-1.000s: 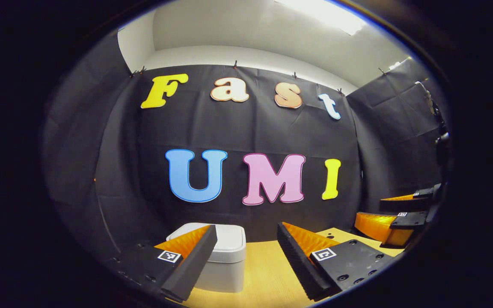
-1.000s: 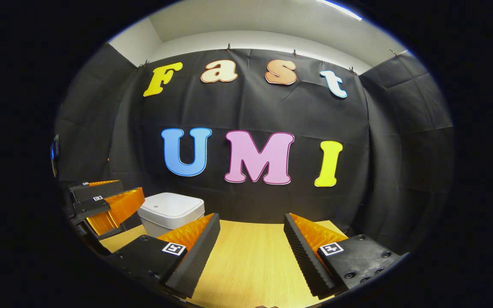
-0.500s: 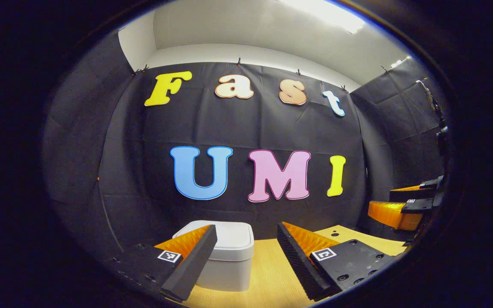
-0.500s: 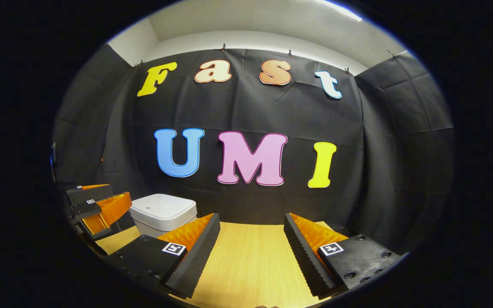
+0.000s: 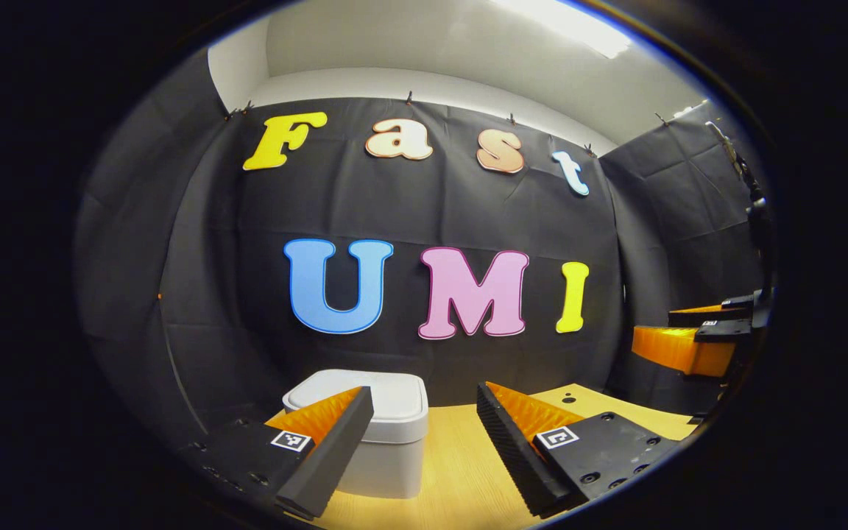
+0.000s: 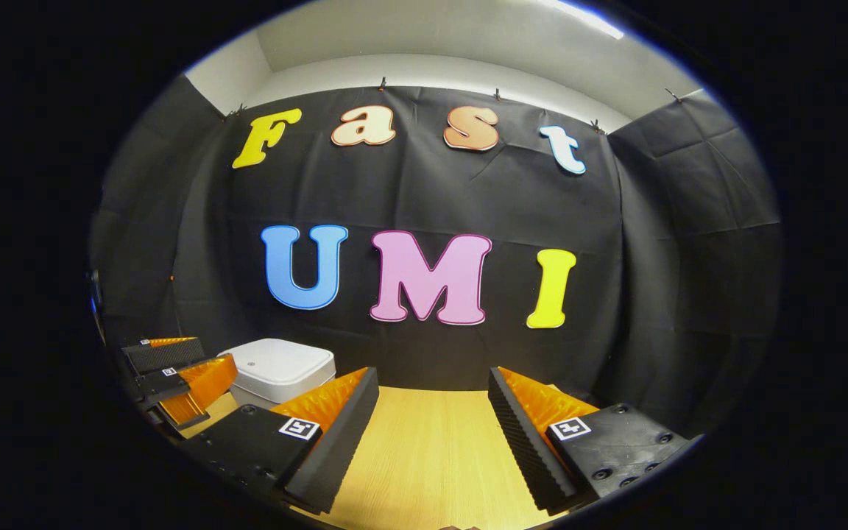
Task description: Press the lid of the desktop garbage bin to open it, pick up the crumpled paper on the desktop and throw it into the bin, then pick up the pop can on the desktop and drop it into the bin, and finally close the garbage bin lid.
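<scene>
Garbage bin (image 5: 387, 442) upright, lid (image 5: 398, 401) flat

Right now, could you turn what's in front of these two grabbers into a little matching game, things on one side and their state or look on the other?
Things:
1. bin lid
2. left gripper
3. desktop
4. bin body

States:
a. light wood grain
b. closed flat
c. open, nothing between its fingers
d. white, standing on the desk

Pairs: 1-b, 2-c, 3-a, 4-d
</scene>
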A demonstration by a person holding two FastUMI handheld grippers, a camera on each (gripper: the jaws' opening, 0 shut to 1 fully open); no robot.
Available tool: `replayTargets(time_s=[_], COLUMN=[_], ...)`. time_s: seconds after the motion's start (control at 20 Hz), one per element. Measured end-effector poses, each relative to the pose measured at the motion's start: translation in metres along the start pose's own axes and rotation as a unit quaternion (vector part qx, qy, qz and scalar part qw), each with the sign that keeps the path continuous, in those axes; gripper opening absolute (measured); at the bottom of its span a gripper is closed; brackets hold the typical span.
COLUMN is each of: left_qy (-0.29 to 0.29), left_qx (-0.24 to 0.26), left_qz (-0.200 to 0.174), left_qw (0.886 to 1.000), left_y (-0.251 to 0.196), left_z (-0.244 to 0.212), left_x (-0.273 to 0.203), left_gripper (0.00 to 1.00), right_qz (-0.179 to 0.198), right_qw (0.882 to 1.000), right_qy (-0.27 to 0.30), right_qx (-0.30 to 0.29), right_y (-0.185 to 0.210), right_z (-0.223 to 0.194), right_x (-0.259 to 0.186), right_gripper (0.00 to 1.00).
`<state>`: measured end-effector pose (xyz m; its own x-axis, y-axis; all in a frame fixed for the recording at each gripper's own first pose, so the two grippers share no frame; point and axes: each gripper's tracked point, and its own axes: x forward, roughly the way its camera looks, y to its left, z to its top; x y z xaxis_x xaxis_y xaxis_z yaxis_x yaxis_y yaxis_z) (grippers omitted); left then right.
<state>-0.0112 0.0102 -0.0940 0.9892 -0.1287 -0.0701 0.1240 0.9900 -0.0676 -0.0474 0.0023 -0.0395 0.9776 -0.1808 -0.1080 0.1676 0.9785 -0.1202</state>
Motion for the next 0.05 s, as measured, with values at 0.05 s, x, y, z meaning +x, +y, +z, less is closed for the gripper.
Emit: replayTargets(time_s=[0.05], left_qy=[0.001], left_qx=[0.003], left_qz=[-0.002], left_qw=[1.000], left_y=[-0.0012], left_z=[-0.0028], left_x=[0.0017], left_gripper=[0.95], right_qz=[0.000], right_qw=[1.000], right_qy=[0.003], right_qx=[-0.001], right_y=[0.0008], right_z=[-0.0027], right_x=[0.0012], right_gripper=[0.87])
